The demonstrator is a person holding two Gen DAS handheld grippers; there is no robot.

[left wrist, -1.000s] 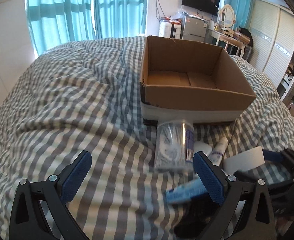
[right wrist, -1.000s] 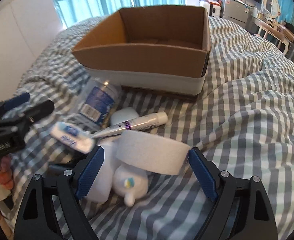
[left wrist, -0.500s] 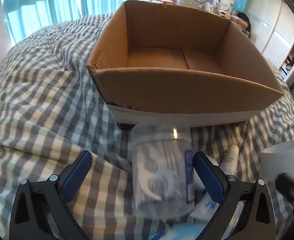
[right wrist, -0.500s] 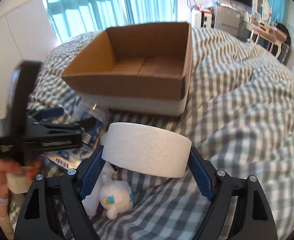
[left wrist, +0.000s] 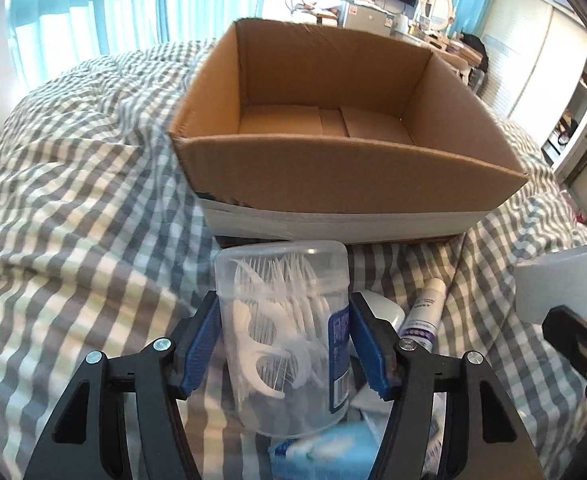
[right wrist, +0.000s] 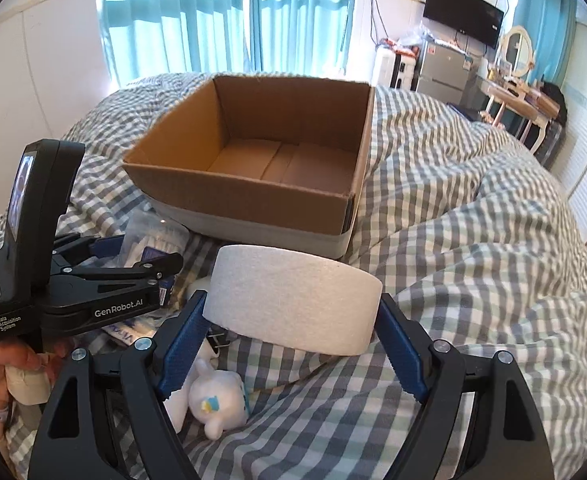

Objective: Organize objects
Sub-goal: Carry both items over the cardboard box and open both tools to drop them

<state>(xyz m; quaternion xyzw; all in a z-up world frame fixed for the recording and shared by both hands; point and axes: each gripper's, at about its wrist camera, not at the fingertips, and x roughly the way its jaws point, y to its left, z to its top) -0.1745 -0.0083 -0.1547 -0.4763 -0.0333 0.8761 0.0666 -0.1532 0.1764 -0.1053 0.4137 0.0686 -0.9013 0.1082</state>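
An open cardboard box with an empty floor sits on the checked bed; it also shows in the right wrist view. My left gripper is shut on a clear jar of floss picks, just in front of the box's near wall. My right gripper is shut on a white paper roll, held above the bed in front of the box. The left gripper shows at the left of the right wrist view; the roll shows at the right of the left wrist view.
A white tube, a blue-and-white packet and a white plush toy lie on the checked duvet before the box. Curtains, a dresser and a TV stand beyond the bed.
My left gripper has closed on the floss jar and moved up to the box. My right gripper has lifted the paper roll higher above the bed.
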